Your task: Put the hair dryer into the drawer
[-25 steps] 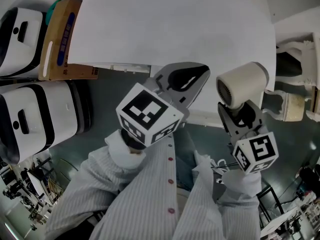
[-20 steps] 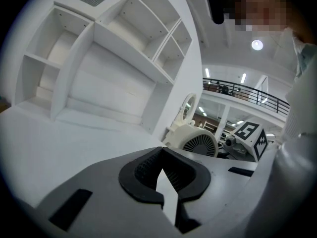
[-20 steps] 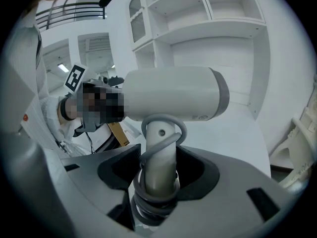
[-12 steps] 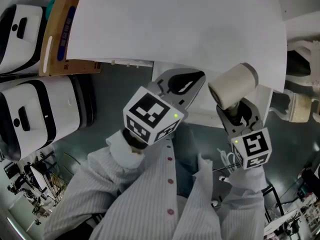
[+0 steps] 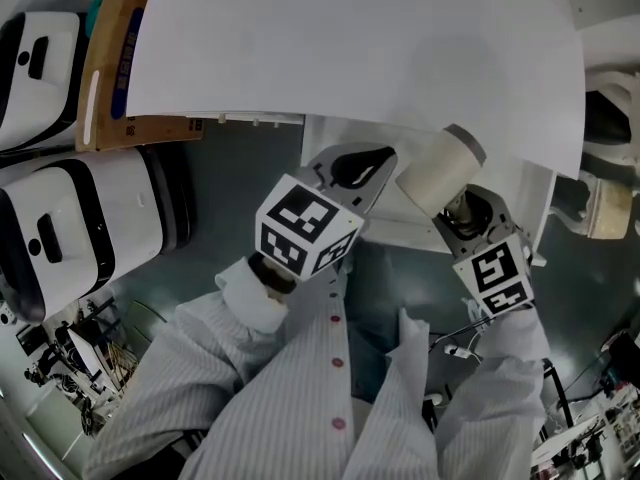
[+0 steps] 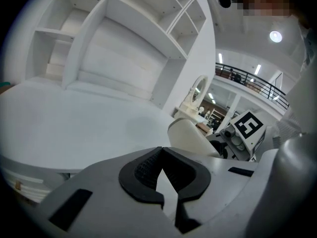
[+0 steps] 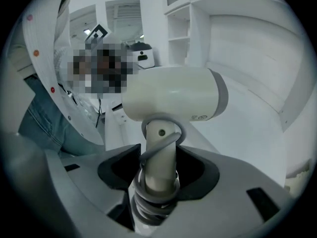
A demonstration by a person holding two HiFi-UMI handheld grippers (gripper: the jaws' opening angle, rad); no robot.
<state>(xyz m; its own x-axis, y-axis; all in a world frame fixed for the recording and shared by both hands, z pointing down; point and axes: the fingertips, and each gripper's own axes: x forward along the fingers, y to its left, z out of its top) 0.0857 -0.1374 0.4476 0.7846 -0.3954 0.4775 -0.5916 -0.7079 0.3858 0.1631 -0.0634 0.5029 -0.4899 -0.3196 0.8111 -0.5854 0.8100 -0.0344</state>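
A cream hair dryer (image 5: 437,171) hangs at the front edge of the white desk top (image 5: 350,48), over the white drawer (image 5: 400,230) that juts out below it. My right gripper (image 5: 465,216) is shut on the dryer's handle, which has the grey cord wound round it (image 7: 157,170). The dryer's barrel (image 7: 173,99) lies crosswise above the jaws. My left gripper (image 5: 355,166) sits just left of the dryer over the same drawer, jaws together with nothing between them. From the left gripper view the dryer (image 6: 190,138) shows just beyond its jaws (image 6: 159,175).
A cardboard box (image 5: 115,68) lies at the desk's left end, with two white-and-black cases (image 5: 70,228) on the floor beside it. A white shelf unit (image 6: 124,43) rises at the back of the desk. An ornate white chair (image 5: 600,198) stands at the right.
My right gripper has carried the hair dryer up and to the left, toward the desk edge and the left gripper. The left gripper has hardly shifted.
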